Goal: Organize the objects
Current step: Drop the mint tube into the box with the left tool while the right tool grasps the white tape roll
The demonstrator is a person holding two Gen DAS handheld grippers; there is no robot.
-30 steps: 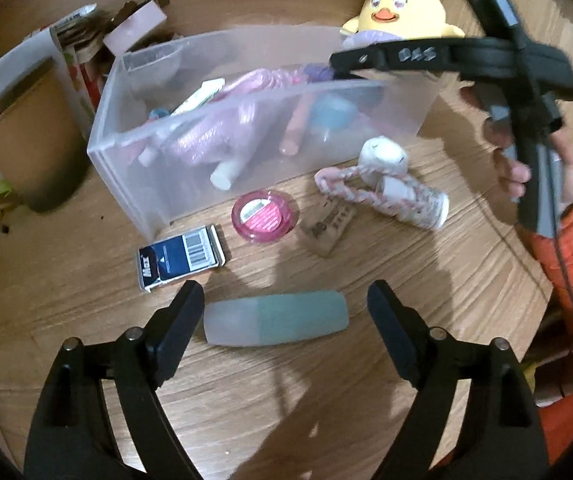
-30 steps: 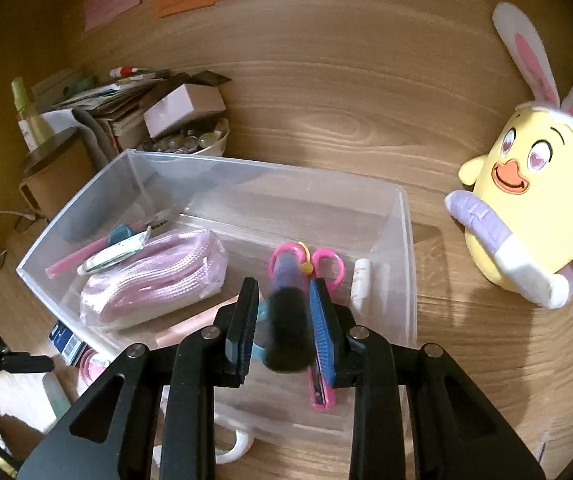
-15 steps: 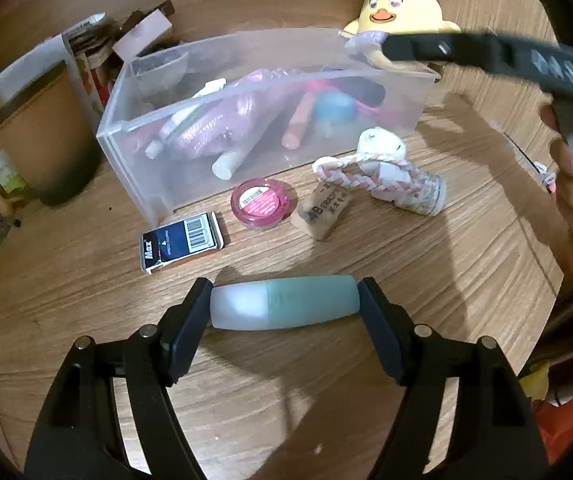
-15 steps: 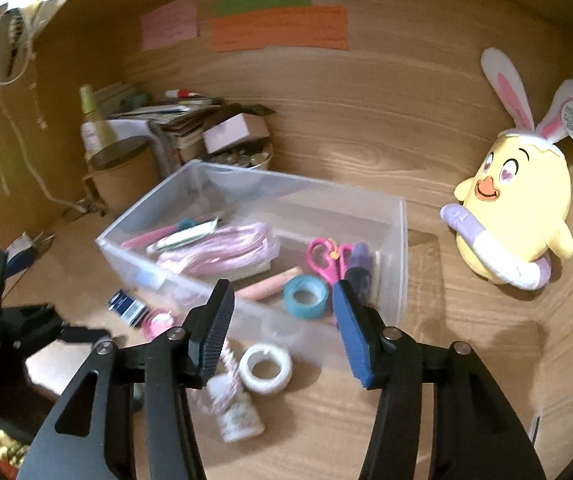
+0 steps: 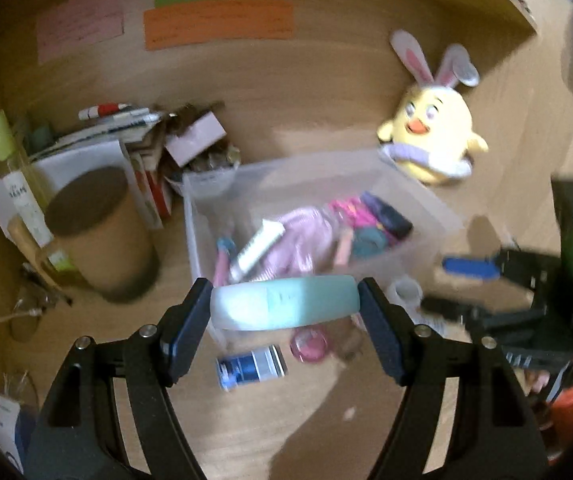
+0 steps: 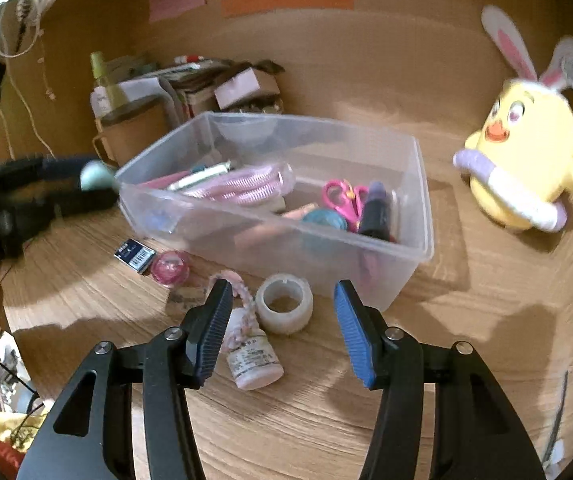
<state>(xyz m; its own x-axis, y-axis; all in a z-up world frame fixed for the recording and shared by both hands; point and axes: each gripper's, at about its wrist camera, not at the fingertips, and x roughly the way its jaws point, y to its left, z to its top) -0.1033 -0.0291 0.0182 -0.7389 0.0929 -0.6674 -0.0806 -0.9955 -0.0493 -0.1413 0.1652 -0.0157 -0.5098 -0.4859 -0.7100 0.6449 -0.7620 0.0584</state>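
My left gripper [image 5: 284,304] is shut on a pale green and white tube [image 5: 286,305], held end to end and lifted above the desk in front of the clear plastic bin [image 5: 438,210]. The bin [image 6: 418,196] holds pink cord, scissors [image 6: 344,196], a teal tape roll and a dark marker. My right gripper [image 6: 282,320] is open and empty, low over a white tape roll [image 6: 284,304] and a small white bottle [image 6: 252,362] with a pink braid. The left gripper shows at the left of the right wrist view [image 6: 98,178].
A blue card box [image 6: 134,254] and a pink round case [image 6: 170,268] lie on the desk before the bin. A yellow chick plush [image 6: 522,168] stands at the right. A brown cylinder [image 5: 98,232], books and boxes crowd the back left.
My left gripper closed on the tube and lifted it off the desk toward the bin. My right gripper released the dark marker into the bin, opened, and drew back down toward the tape roll.
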